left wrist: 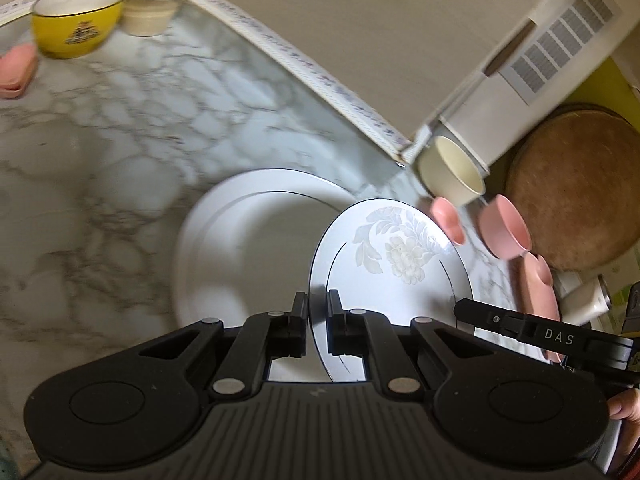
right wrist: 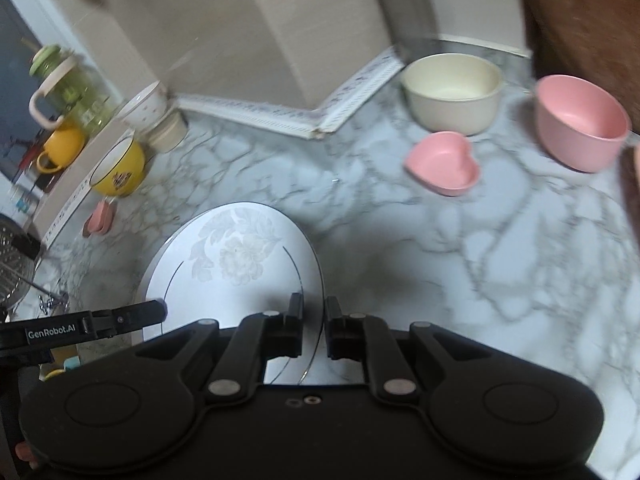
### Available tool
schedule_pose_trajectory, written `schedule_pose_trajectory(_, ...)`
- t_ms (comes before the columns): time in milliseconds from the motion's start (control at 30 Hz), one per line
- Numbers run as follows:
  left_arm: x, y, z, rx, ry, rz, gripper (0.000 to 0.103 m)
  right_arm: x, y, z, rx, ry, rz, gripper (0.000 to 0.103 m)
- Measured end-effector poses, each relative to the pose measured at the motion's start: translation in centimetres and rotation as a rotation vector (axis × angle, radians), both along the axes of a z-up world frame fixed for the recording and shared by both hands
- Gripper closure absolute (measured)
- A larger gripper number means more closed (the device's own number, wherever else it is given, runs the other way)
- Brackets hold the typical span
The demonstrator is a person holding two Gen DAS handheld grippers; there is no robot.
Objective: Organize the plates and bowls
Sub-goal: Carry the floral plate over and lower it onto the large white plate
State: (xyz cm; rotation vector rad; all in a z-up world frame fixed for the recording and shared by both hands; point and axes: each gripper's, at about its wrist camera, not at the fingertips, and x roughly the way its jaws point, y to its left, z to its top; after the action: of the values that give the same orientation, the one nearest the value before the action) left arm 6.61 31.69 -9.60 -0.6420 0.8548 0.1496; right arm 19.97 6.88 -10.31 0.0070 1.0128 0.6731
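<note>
Both tools (left wrist: 318, 322) (right wrist: 313, 322) on floral plate (left wrist: 394, 276) rim

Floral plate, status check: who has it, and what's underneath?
Both grippers, left and right, shut on floral plate rim. Tilted above plain white plate. Nothing in the way.

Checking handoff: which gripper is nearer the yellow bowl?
Left gripper holds the plate rim on the yellow bowl side; right gripper holds the opposite rim, farther.
</note>
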Motion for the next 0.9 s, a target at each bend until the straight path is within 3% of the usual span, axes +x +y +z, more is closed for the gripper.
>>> schedule_pose_trajectory(367,-0.9,2.8,-1.9,0.000,0.045,0.071,0.095,0.5,4.1,-2.0,-0.045,0.018,0.047,0.091)
schedule_pose_trajectory(900,0.0,3.1,-3.0,0.016,0.070,0.053,0.095,0.8,4.9,-3.0,-0.074,0.023,0.051,0.091)
